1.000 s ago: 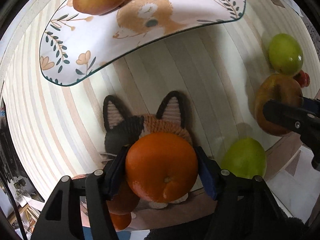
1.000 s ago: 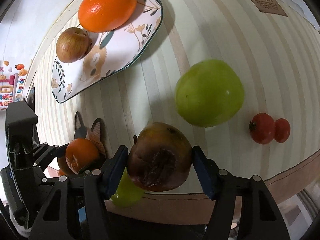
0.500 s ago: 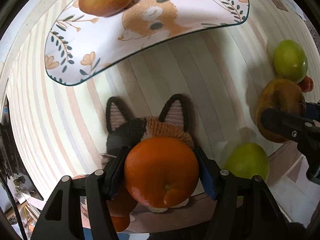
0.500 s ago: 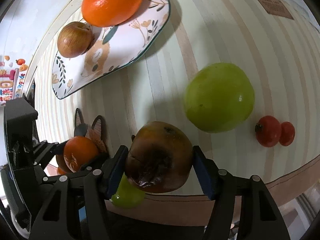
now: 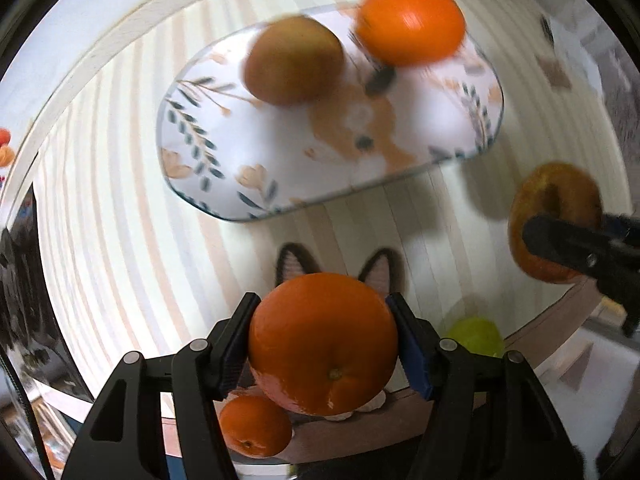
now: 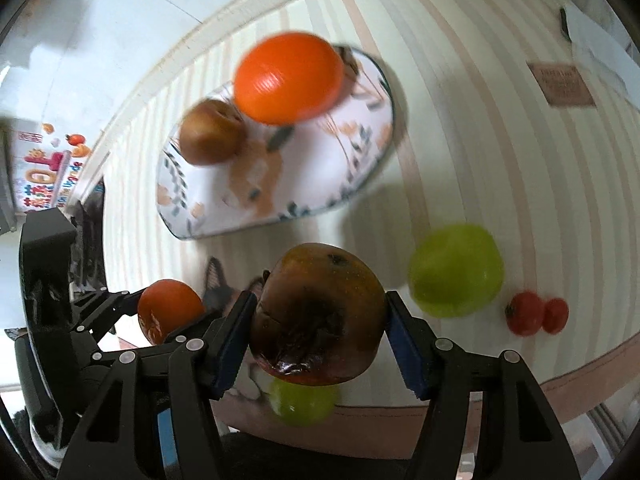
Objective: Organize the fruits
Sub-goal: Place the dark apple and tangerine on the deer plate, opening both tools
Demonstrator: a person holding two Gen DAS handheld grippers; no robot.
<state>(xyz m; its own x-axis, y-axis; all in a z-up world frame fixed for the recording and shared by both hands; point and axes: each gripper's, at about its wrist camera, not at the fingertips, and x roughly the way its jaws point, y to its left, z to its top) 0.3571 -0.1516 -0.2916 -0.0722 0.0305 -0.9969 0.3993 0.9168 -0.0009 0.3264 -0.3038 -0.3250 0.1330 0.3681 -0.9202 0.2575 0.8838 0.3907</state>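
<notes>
the left gripper point(image 5: 324, 344) is clamped on an orange point(image 5: 322, 344); the right gripper point(image 6: 318, 320) grips a bruised brown fruit point(image 6: 318, 316), both held above the striped table point(image 6: 500, 160). farther off, the plate point(image 5: 280, 176) carries an apple point(image 5: 294, 60) and another orange point(image 5: 410, 22). a green fruit point(image 6: 456, 276) and two small tomatoes point(image 6: 536, 314) lie right

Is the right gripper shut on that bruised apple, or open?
Shut on it. The right gripper has both blue pads pressed against the bruised apple, which hangs clear above the striped table.
</notes>
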